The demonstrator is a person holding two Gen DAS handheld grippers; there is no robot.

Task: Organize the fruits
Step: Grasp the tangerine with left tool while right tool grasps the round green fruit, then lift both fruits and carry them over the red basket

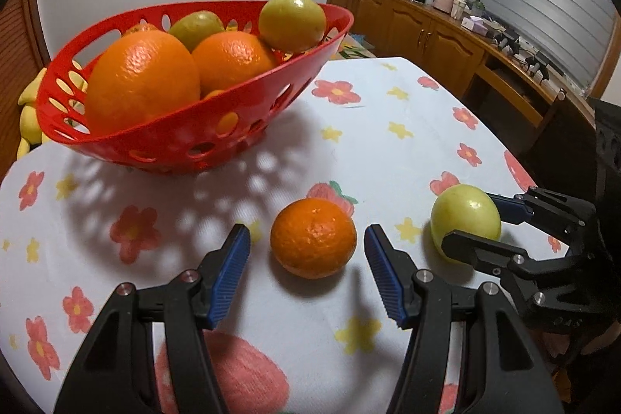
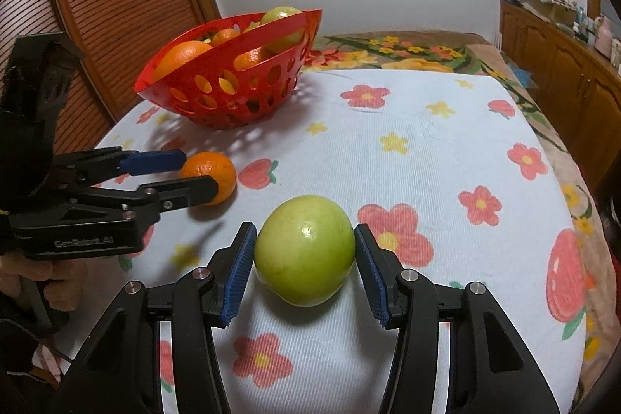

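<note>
Tangerine: I see it small, orange, dimpled, resting on the cloth before the basket.
Green fruit: round, glossy, pale green, on the cloth well apart from the tangerine.
Basket: red, perforated, holding oranges and green fruits I see piled inside.

Red perforated basket showing orange and yellow-green fruit inside. Loose orange mandarin and pale green apple sitting on white tablecloth printed with red flowers, yellow stars, strawberries. Black grippers wearing blue ribbed pads.
</note>
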